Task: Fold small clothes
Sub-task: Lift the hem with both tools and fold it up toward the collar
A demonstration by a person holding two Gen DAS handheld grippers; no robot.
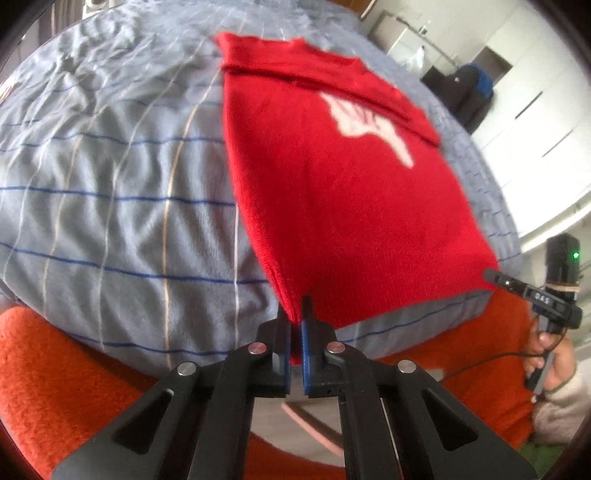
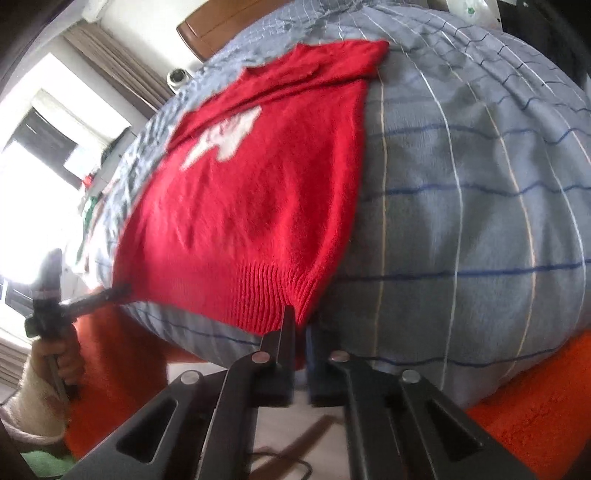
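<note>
Bed: a grey-blue quilt with thin blue and white check lines, rumpled, spread over the mattress; an orange blanket shows below its near edge.
Room: white cupboard doors and a dark bag beyond the bed on one side; a bright window with brown curtains and a wooden headboard on the other.
Sweater: a red knit sweater with a white motif lies flat on the quilt, its ribbed hem at the near edge of the bed, the sleeves folded across the top.
Left claw: the left claw is pinched on one hem corner, red knit showing between the blue pads.
Right claw: the right claw grips the other hem corner, its fingers close together on the ribbing.
Left view only: the cupboards, the bag, and the right claw seen side-on at the far hem corner, a green light on its body.
Right view only: the window, headboard, the rib pattern of the hem, and the left claw held by a hand in a cream sleeve.
</note>
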